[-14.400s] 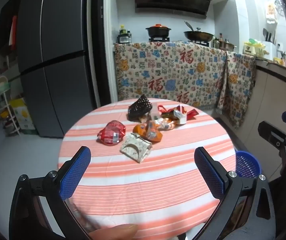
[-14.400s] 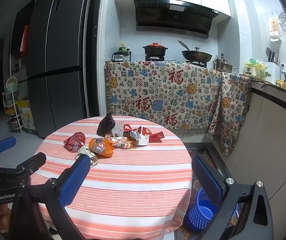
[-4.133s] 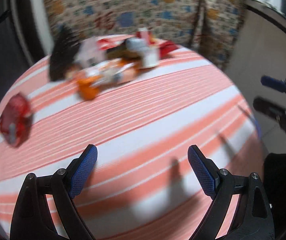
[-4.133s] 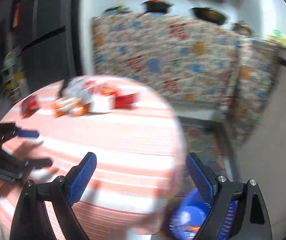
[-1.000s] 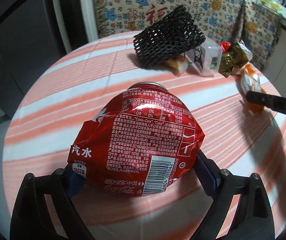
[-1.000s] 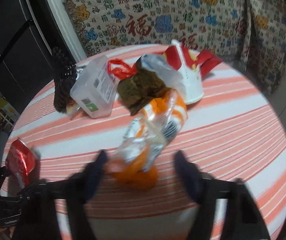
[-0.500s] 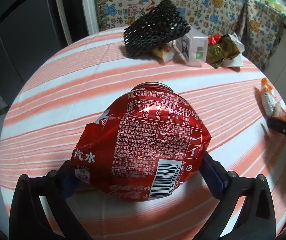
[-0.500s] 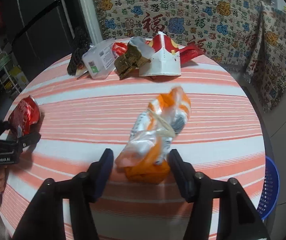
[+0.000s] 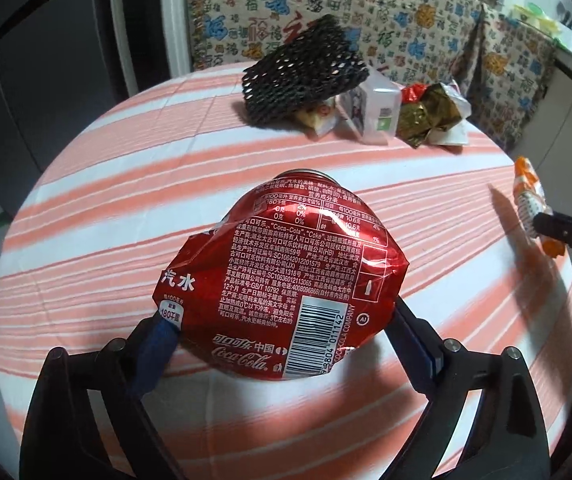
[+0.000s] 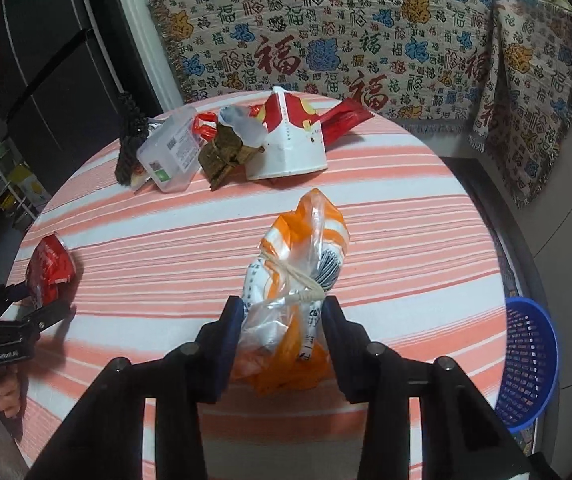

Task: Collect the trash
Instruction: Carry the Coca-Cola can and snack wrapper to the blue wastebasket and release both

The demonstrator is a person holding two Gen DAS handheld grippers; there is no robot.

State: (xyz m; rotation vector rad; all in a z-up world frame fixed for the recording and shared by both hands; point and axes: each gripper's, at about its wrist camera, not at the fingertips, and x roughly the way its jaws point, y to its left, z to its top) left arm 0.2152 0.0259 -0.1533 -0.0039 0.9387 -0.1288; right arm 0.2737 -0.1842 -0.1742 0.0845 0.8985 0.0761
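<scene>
Left wrist view: the left gripper (image 9: pixel 284 330) clamps a crushed red cola can (image 9: pixel 286 280) between its fingers, above the striped table (image 9: pixel 126 184). Ahead of the fingertips lies a black foam net (image 9: pixel 305 68).

Right wrist view: the right gripper (image 10: pixel 284 326) pinches a tied orange-and-clear plastic bag (image 10: pixel 297 280). Right of the fingers, below the table edge, stands a blue basket (image 10: pixel 529 360).

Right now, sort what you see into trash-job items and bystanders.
Job:
left gripper, shut on cola can
right gripper, shut on orange bag
blue bin on the floor
black mesh, clear box, gold wrapper, paper cup, red wrapper on the table

Bystanders:
patterned cloth
fridge
</scene>
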